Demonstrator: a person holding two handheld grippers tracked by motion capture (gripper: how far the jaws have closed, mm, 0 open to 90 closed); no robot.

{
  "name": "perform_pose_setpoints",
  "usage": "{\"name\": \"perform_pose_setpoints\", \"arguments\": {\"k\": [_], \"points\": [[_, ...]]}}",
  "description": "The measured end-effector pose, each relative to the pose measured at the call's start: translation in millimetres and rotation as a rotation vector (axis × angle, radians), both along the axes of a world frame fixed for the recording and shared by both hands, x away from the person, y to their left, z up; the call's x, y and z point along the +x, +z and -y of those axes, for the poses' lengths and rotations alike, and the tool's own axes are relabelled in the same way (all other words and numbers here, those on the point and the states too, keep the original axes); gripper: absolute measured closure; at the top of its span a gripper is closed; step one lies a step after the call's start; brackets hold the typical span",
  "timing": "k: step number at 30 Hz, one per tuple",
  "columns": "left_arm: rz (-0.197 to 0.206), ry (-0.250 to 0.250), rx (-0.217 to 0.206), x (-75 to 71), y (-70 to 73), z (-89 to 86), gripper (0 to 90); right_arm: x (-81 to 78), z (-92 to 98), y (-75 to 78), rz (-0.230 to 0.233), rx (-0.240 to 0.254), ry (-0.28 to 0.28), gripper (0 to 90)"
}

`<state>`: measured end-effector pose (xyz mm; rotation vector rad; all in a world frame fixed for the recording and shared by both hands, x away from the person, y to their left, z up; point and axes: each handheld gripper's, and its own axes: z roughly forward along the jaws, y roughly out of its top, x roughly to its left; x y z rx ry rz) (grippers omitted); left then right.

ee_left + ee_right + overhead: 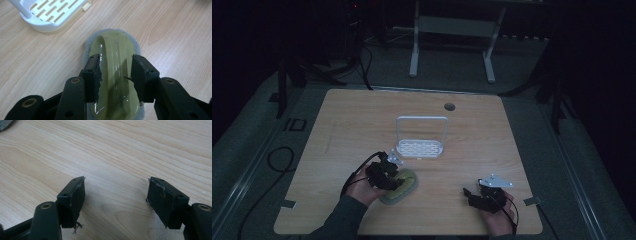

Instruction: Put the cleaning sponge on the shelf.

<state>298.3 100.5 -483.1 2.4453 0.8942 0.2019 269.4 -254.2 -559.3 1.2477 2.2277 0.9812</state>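
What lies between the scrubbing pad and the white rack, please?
Only bare tabletop: in the left gripper view, wood separates the scrubbing pad from the white rack.

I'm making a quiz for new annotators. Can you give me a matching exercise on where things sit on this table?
Things:
1. white slotted plastic rack
2. olive-green oval scrubber with grey pad
3. right gripper
4. round hole in the wooden table

Places:
A. near the far edge
B. over bare wood, open
C. middle of the table
D. between the left gripper's open fingers

Pairs: 1-C, 2-D, 3-B, 4-A
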Motion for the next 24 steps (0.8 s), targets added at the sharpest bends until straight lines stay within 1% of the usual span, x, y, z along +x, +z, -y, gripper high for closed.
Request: {"name": "perform_pose_setpoints", "arguments": {"k": [5, 6, 12, 17, 24], "points": [[-0.014, -0.006, 0.014, 1.8, 0.6, 2.3, 59.5, 0.0, 0.0, 0.0, 0.0, 0.0, 0.0, 30.0], [-0.027, -0.007, 0.025, 4.4, 2.4, 2.9, 59.5, 0.0, 0.0, 0.0, 0.0, 0.0, 0.0, 30.0], [-0.059, -0.013, 0.058, 11.2, 7.7, 4.8, 61.2, 0.0, 0.1, 0.0, 0.0, -0.001, 0.001, 30.0], [-0.074, -0.021, 0.072, 13.5, 8.3, 8.5, 61.8, 0.1, 0.1, 0.0, 0.001, -0.001, 0.001, 30.0], [-0.115, -0.045, 0.097, 18.6, 7.1, 13.7, 62.8, 0.1, 0.1, 0.0, 0.002, -0.001, 0.002, 30.0]]}}
